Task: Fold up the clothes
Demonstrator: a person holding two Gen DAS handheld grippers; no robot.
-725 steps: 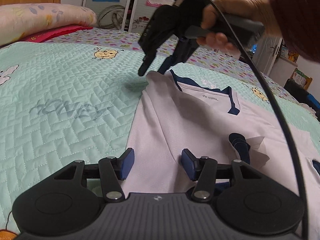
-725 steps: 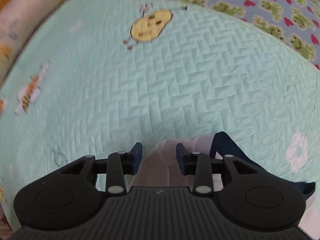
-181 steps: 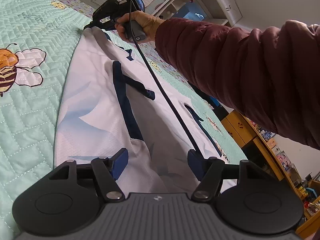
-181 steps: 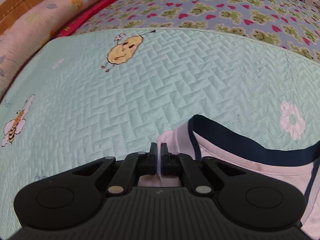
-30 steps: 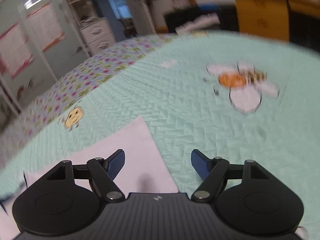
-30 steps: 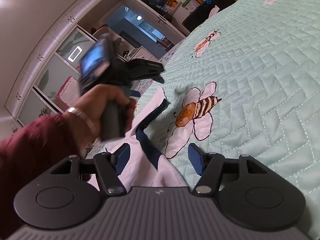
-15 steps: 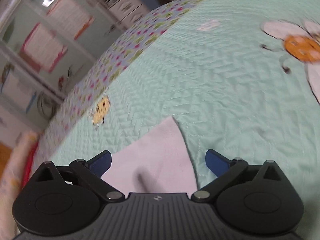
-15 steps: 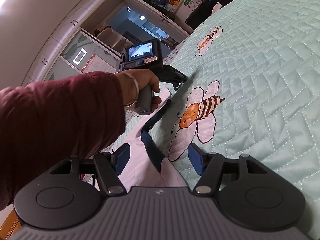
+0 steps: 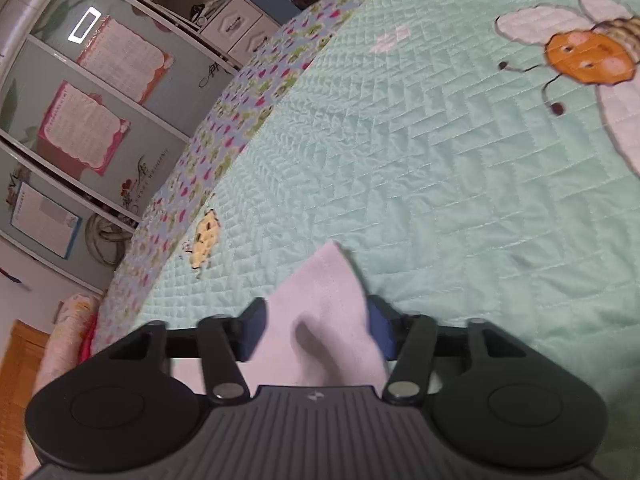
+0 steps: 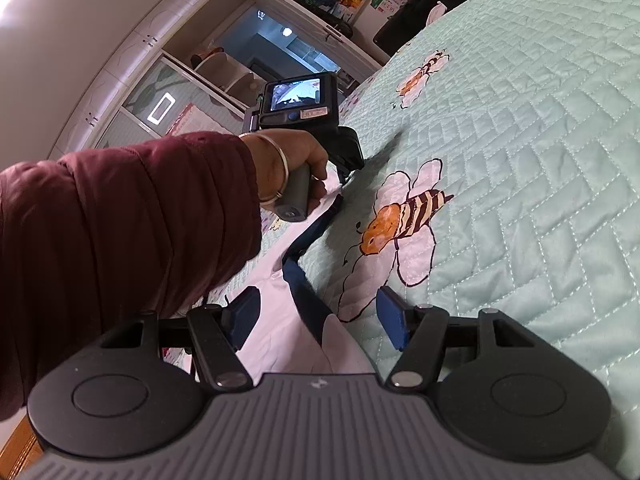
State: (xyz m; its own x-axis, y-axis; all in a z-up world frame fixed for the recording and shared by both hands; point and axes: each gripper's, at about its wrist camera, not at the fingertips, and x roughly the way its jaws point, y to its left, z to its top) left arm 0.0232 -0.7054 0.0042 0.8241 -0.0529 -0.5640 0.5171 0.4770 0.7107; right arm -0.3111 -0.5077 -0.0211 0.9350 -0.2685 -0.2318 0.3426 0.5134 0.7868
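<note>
Since a second ago our left gripper [image 9: 316, 330] has dropped toward the bed [image 9: 440, 168]; its jaws just narrowed around the shirt [image 9: 320, 304] corner, contact uncertain. Right gripper [image 10: 316, 316]: jaws apart, straddling the navy-trimmed shirt edge beneath, gripping nothing. We judge a corner pickup for the next fold. Containers: none in view.

bed quilt [image 9: 440, 160]: soft stitched cloth, a bit shiny | shirt [image 9: 320, 312]: smooth matt cloth on the quilt | left hand-held gripper [image 9: 316, 332]: matt black plastic, blue pads [image 9: 378, 330], shiny metal pins
</note>
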